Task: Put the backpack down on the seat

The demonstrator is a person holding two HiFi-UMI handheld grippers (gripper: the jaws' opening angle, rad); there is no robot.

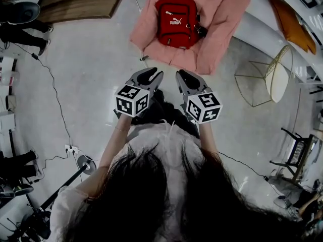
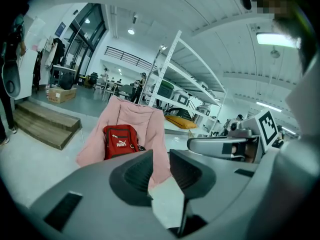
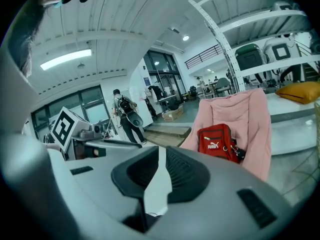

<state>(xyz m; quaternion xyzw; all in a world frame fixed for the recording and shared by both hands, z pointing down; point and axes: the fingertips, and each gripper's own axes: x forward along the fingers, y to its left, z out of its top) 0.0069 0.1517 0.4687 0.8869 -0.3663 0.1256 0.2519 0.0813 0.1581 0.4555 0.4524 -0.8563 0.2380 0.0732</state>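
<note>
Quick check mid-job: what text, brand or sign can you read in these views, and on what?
"PUMA": white, on the front of the red backpack, on the pink seat.
Marker cubes: square patterns only, no words.
Blue wall sign: too small to read.

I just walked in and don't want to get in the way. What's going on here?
A person stands a little way back from a pink chair with a gripper in each hand. The red backpack already sits on the chair's seat, resting against its back. The left gripper and the right gripper are both empty. Their jaws are slightly apart, they point toward the chair, and they touch nothing.
</note>
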